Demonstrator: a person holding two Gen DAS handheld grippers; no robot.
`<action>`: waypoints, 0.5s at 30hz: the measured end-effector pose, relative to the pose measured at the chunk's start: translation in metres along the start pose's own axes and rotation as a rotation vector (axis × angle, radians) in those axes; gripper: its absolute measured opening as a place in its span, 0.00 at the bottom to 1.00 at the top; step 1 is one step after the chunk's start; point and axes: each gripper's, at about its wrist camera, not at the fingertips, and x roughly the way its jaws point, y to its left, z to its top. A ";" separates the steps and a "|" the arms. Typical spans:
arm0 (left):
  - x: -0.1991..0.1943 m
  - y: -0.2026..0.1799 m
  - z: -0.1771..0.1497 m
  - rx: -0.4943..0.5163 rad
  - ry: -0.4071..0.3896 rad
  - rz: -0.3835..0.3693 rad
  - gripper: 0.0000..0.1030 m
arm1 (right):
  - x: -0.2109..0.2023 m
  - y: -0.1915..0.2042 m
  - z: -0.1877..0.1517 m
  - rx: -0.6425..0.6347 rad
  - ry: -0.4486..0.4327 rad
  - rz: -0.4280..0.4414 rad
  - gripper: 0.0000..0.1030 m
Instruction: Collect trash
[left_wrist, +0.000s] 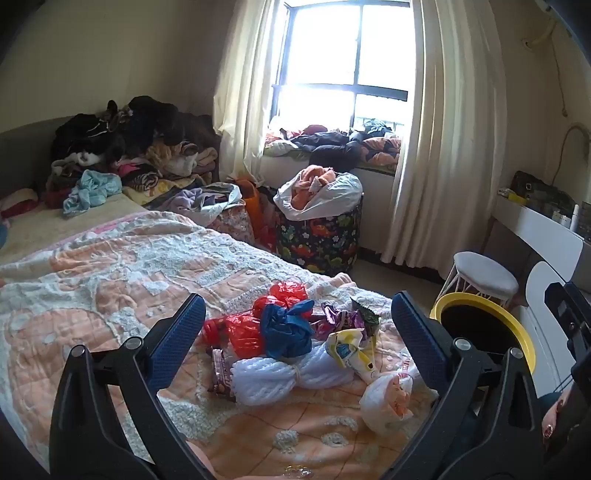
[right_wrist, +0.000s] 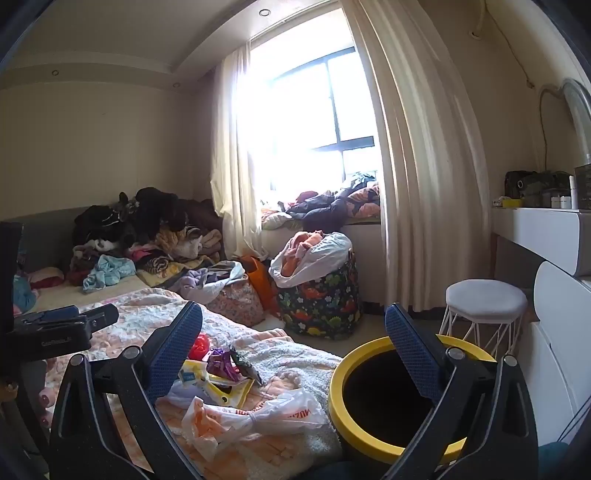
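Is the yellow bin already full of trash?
No, the yellow bin looks dark and empty inside, and the blue bag and other wrappers lie on the bed.

Open left tool (left_wrist: 295, 325) above trash pile (left_wrist: 295, 343)

Trash heap (left_wrist: 295, 332) crowding bed (left_wrist: 110, 258) at lower centre of left wrist view; bare blanket lying open toward frame's left. Yellow-rimmed bin (right_wrist: 388, 398) standing just beside bed edge, lower right of right wrist view, mouth gaping unobstructed. White stool (right_wrist: 485, 306) and dinosaur-print hamper (right_wrist: 321, 306) sitting beyond, floor strip running between them. Clothes pile (left_wrist: 122, 147) blocking bed's upper-left end.
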 end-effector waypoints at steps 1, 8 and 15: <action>0.001 0.000 0.000 0.003 0.000 0.000 0.90 | 0.000 0.000 0.000 0.001 0.000 -0.002 0.94; -0.002 -0.007 0.000 0.031 -0.027 -0.019 0.90 | -0.005 0.000 0.002 0.016 0.004 -0.017 0.94; -0.004 -0.008 -0.003 0.025 -0.028 -0.038 0.90 | -0.003 -0.004 -0.001 0.010 0.009 -0.019 0.94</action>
